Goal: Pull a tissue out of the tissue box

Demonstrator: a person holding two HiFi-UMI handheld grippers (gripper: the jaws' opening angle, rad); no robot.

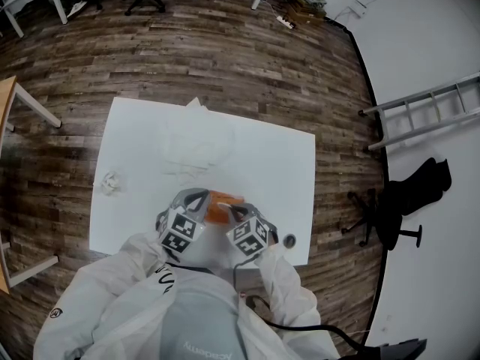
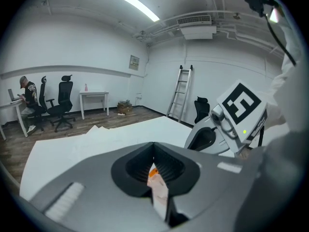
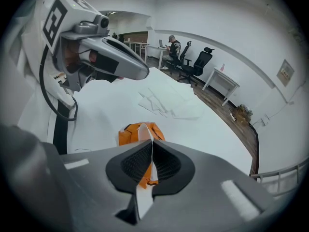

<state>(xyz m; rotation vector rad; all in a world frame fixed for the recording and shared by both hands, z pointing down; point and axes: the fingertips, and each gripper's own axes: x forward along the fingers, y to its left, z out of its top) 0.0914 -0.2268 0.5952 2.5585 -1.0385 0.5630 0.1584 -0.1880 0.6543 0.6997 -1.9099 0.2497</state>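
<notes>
Already the worktop (image 1: 285, 163) carries a heap of loose tissues (image 1: 196, 145), yet this pull looks barely begun. The small orange box (image 3: 128, 134) sits at its near edge, the left gripper (image 2: 154, 170) with jaws clenched on what seems its end. The right gripper (image 3: 152, 153) has its jaws pinching a white tissue (image 3: 145, 131) that stands from the box's top.

The person is wearing a baggy white coverall (image 1: 97, 306) with a grey lettered panel (image 1: 201, 328) at its middle. Beyond the coverall's sleeves, the grey left gripper (image 1: 205, 199) and right gripper (image 1: 235, 210) are each carrying a black-and-white marker cube (image 1: 180, 231). A black cable (image 1: 296, 325) is trailing beside the coverall.
</notes>
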